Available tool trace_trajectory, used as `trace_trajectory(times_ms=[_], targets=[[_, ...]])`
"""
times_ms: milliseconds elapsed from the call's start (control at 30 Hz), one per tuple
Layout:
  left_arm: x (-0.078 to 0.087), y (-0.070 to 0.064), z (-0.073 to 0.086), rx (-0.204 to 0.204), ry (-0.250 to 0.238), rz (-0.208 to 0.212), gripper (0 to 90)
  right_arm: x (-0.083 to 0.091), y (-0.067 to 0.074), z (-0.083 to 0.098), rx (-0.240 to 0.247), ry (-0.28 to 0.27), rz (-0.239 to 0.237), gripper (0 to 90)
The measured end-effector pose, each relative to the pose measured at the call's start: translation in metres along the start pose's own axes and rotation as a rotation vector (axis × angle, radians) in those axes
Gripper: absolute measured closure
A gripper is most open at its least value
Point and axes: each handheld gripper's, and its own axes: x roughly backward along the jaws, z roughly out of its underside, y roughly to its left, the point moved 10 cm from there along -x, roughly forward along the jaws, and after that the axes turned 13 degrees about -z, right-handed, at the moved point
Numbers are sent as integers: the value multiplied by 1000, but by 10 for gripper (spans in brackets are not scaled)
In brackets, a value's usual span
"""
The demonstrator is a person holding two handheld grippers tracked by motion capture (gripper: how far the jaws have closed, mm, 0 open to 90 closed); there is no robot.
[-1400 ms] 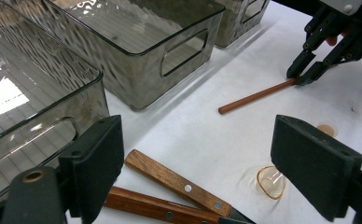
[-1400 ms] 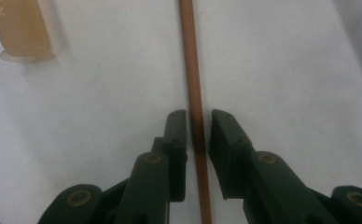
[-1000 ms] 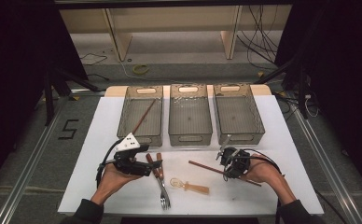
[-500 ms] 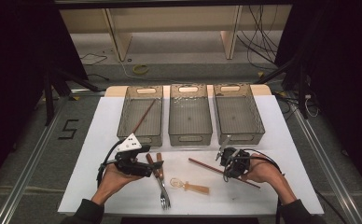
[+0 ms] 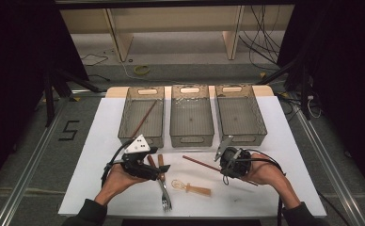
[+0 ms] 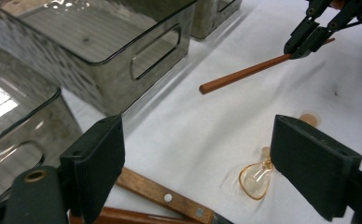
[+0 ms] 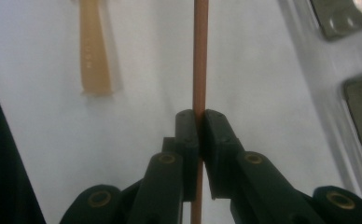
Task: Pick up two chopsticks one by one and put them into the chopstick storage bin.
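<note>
My right gripper (image 7: pixel 199 116) is shut on a thin brown chopstick (image 7: pixel 199 56), which runs straight out between its jaws. In the high view that chopstick (image 5: pixel 197 161) slants over the white table in front of the middle bin, held by the right gripper (image 5: pixel 224 165). Left of it, my left gripper (image 5: pixel 148 170) stands open over a wooden-handled fork and knife (image 5: pixel 161 176). In the left gripper view its own jaws (image 6: pixel 198 140) stand wide apart with nothing gripped, above the wooden handles (image 6: pixel 165 198) and a clear plastic spoon (image 6: pixel 256 179). The right gripper (image 6: pixel 309 35) appears far off, holding the chopstick (image 6: pixel 240 74).
Three clear bins stand in a row at the back: the left bin (image 5: pixel 124 134) holds another chopstick (image 5: pixel 143 120), the middle bin (image 5: pixel 191 136) and right bin (image 5: pixel 261 127) look bare. The clear spoon with an amber handle (image 5: pixel 192 188) lies between my hands.
The right gripper has risen a little with the chopstick, whose free end now sits slightly farther up and left. The left hand has stayed put.
</note>
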Motion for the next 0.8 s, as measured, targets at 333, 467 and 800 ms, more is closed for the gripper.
trace_trajectory(times_ms=[333, 467, 800], targets=[[-4, -20, -5, -112, 67, 42, 188, 4, 16, -20, 83, -14, 12, 852], [-6, -24, -5, -145, 88, 50, 193, 3, 23, -26, 95, -10, 13, 852], [-7, -41, -1, -276, 179, 87, 267, 1, 38, -38, 192, 5, 16, 852]])
